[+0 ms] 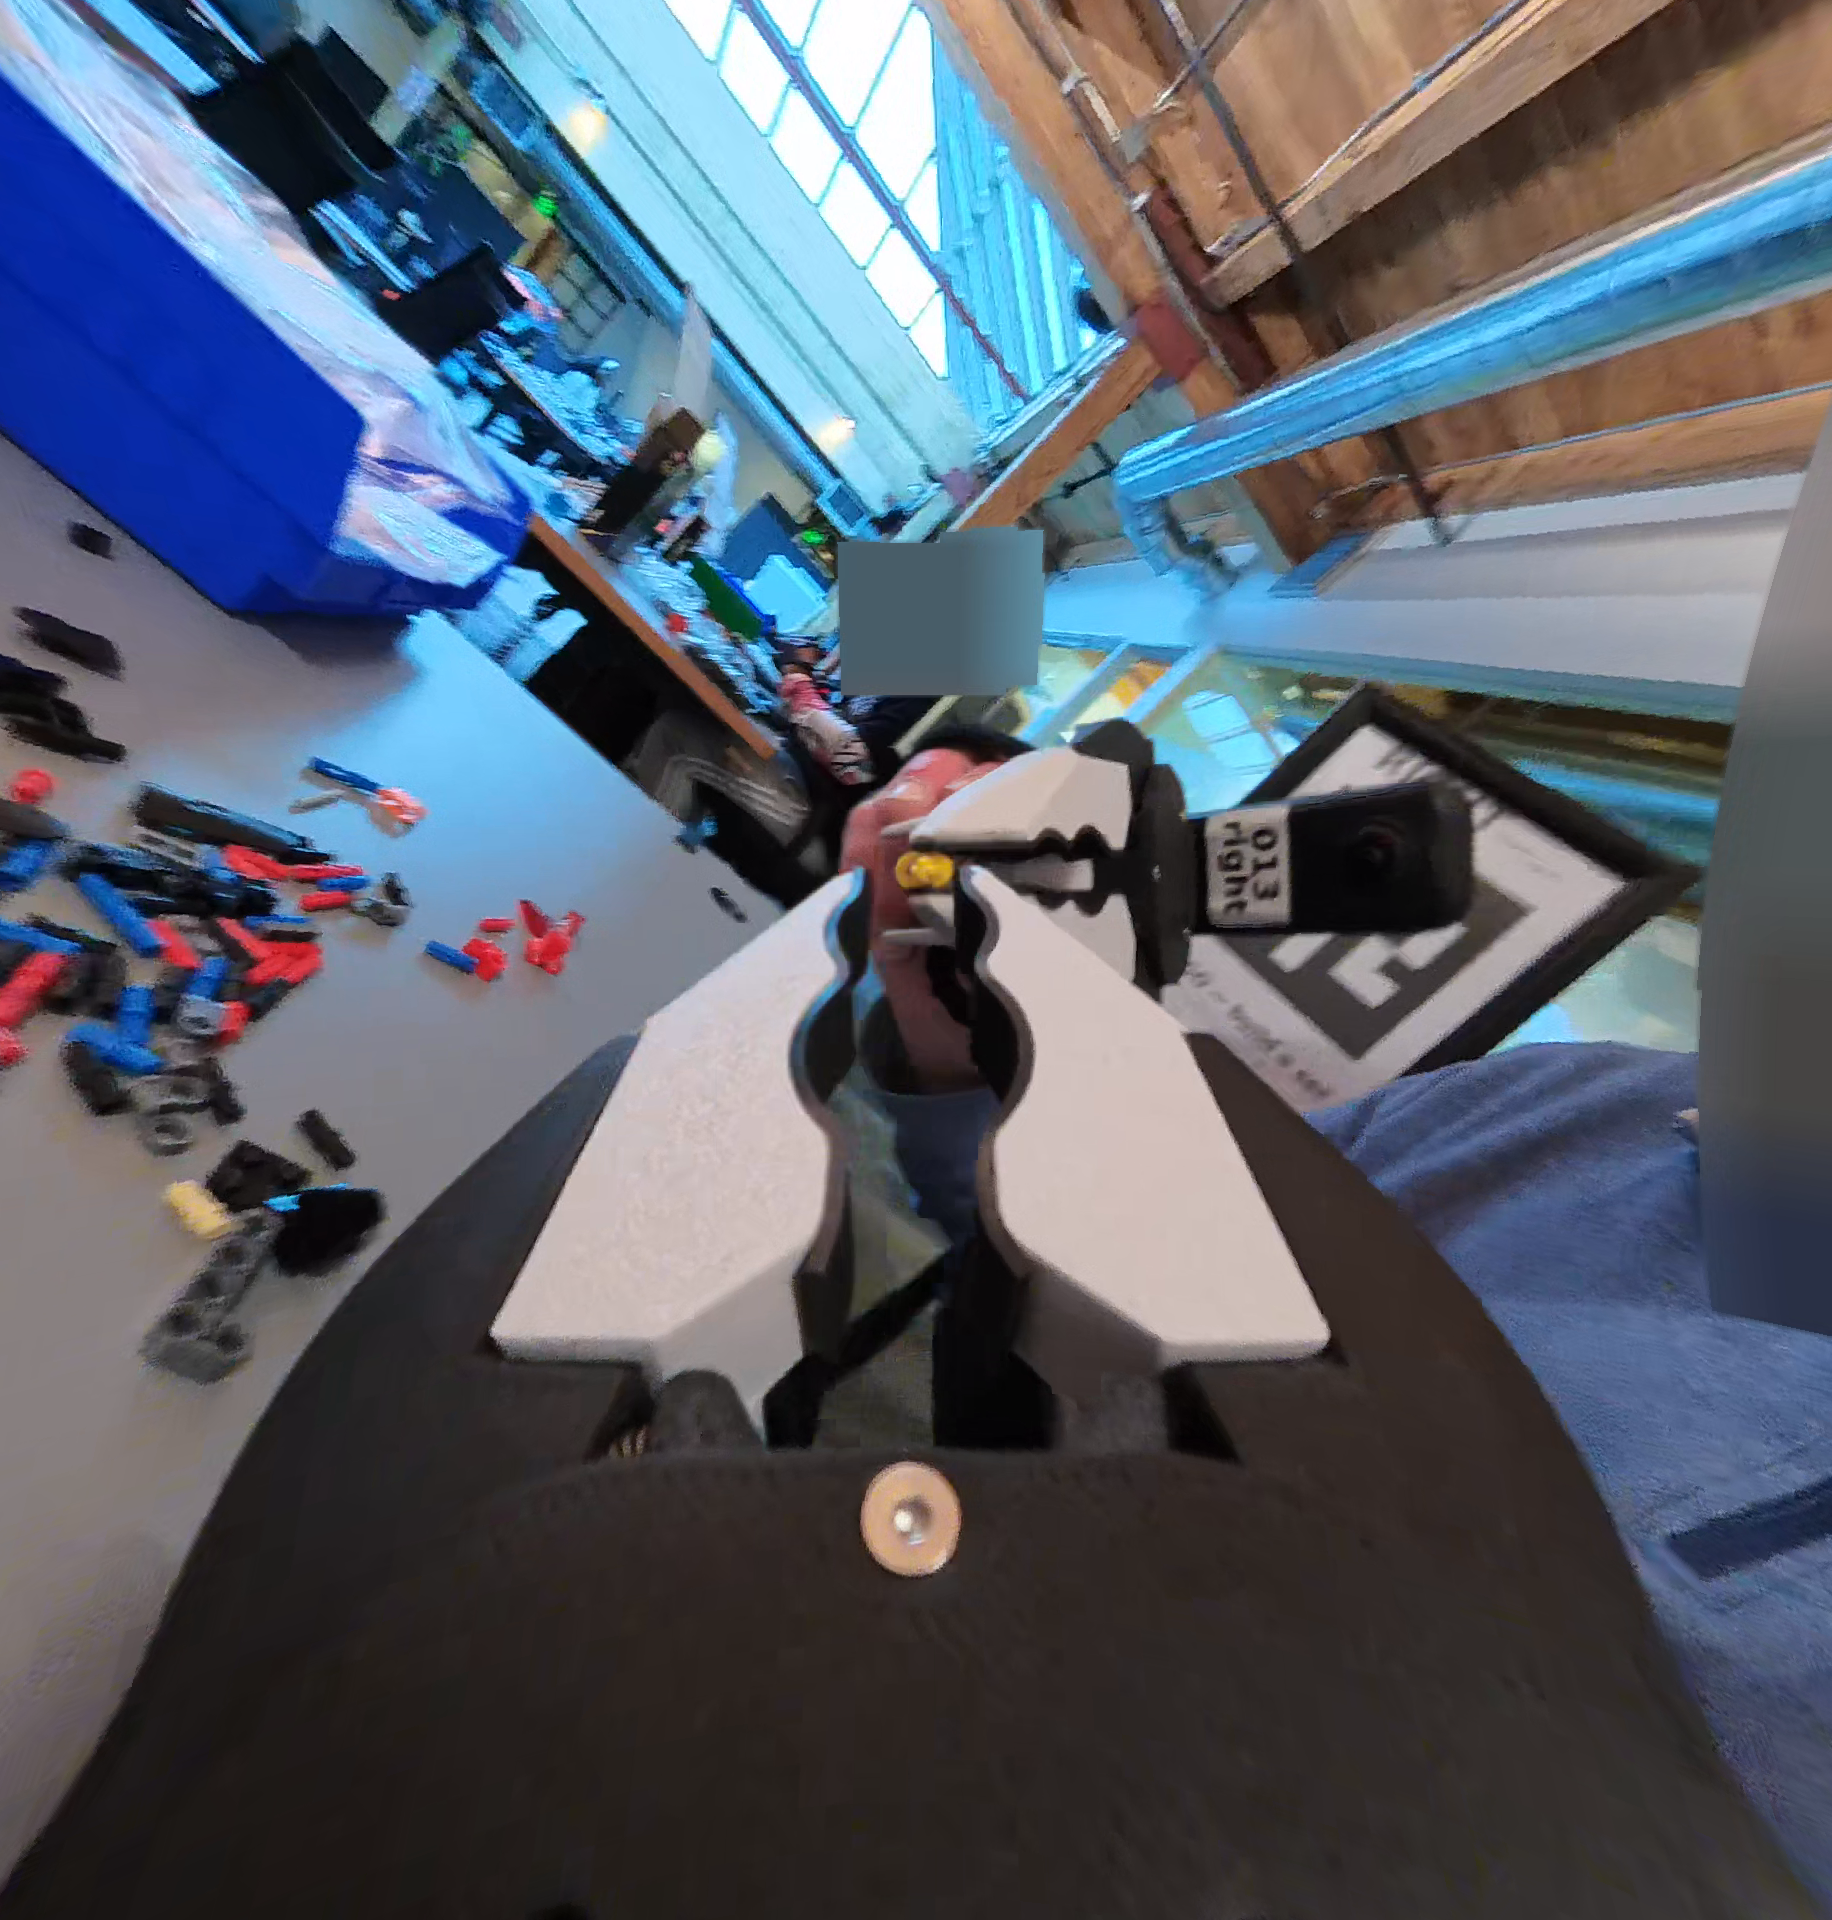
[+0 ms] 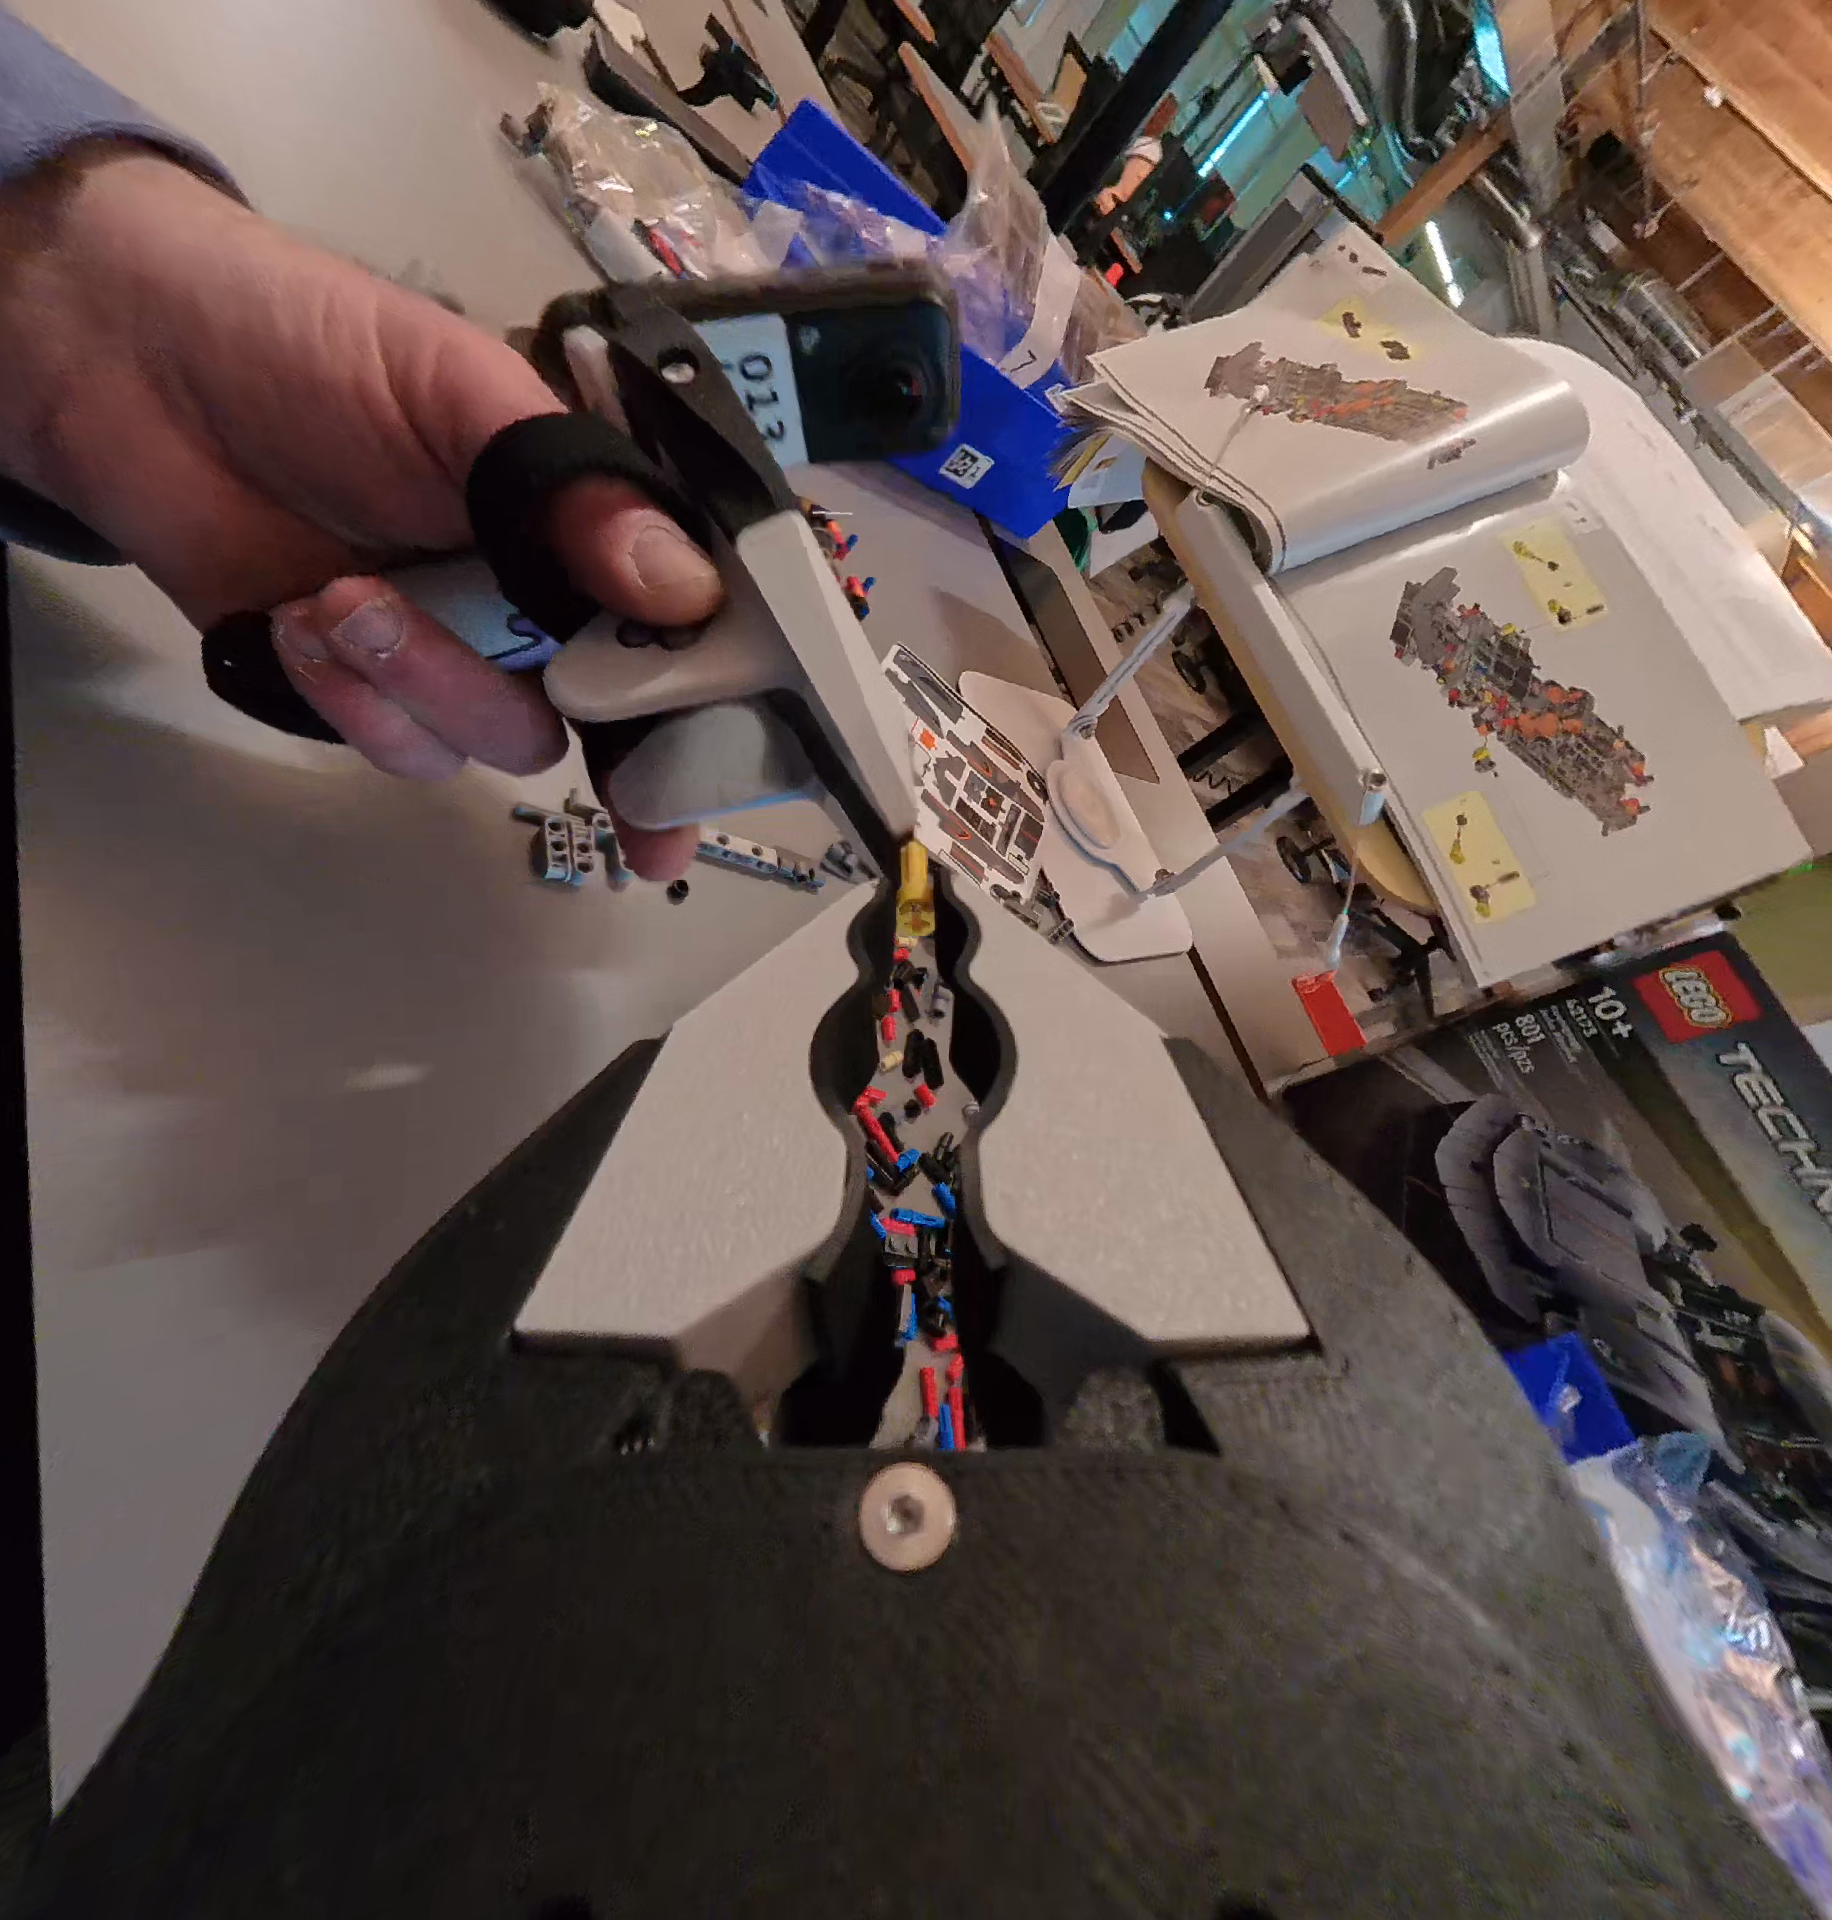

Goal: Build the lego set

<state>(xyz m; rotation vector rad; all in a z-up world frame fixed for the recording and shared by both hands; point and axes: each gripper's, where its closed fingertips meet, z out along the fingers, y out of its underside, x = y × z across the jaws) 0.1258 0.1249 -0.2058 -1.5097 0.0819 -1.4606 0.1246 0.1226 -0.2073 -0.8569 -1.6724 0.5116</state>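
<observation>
A small yellow Lego piece [image 1: 917, 871] is held in the air between both grippers, above the grey table [image 1: 455, 1091]. My left gripper [image 1: 912, 883] is closed down to a narrow gap, with the yellow piece at its tips. In the right wrist view my right gripper [image 2: 912, 889] is shut on the wider end of the yellow piece [image 2: 913, 912]. There the left gripper [image 2: 905, 833] comes in from above and meets the piece's thin end. A hand [image 2: 268, 416] squeezes the left gripper's handle.
A pile of loose red, blue and black pieces [image 1: 143, 935] lies on the table, with grey beams [image 1: 205, 1309] nearby. A blue bin [image 1: 164, 364] stands behind. An open instruction booklet [image 2: 1514, 675] on a stand, a sticker sheet [image 2: 979, 790], the set's box [image 2: 1670, 1143] and plastic bags [image 2: 1722, 1662] are at the right. Left and right tips are no more than a few centimetres apart.
</observation>
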